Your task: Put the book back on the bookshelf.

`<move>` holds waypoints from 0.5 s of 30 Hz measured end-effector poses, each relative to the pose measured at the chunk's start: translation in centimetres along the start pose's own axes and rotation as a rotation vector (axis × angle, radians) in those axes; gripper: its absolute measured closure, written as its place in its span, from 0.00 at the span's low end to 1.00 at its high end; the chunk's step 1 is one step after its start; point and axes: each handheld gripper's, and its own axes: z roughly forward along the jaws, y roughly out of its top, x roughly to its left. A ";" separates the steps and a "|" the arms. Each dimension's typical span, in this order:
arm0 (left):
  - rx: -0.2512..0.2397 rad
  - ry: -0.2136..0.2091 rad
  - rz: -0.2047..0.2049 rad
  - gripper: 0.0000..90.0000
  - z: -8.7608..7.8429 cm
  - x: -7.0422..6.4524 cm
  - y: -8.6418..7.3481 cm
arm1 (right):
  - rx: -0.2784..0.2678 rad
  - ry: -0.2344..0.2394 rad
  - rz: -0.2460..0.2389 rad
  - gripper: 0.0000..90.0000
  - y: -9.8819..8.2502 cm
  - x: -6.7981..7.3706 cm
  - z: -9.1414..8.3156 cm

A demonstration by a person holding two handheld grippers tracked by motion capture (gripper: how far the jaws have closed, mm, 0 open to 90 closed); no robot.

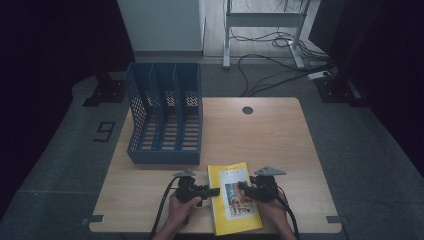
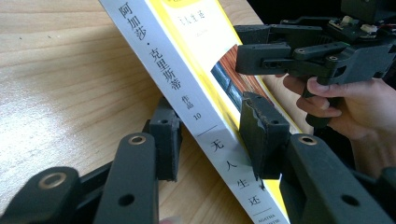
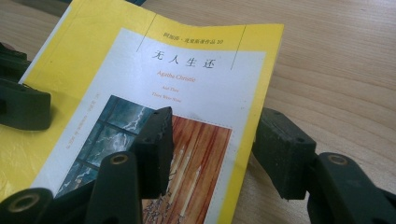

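- Step: both tongs taking hold of the yellow paperback book (image 1: pixel 234 199) at the near edge of the light wooden table (image 1: pixel 280 135); next prob. lift it toward the blue plastic file rack (image 1: pixel 166 114), needs firm grip first.
- Left gripper (image 2: pixel 212 140): jaws straddle the spine, part-closed; pads look pressed on it, hard to tell.
- Right gripper (image 3: pixel 212 149): half open, jaws astride the fore-edge, not clamped.

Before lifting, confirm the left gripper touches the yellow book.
Cannot tell. Left gripper view: the left gripper straddles the yellow book at its spine; neither contact nor gap plain.
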 end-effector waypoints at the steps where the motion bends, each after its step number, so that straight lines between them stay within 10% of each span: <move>1: -0.001 0.000 0.000 0.67 0.0 0.0 0.0 | 0.001 0.003 0.003 0.51 0.0 0.0 0.0; 15: -0.020 -0.015 0.027 0.69 -0.2 -0.3 0.0 | 0.035 0.071 0.042 0.30 0.0 -0.1 0.6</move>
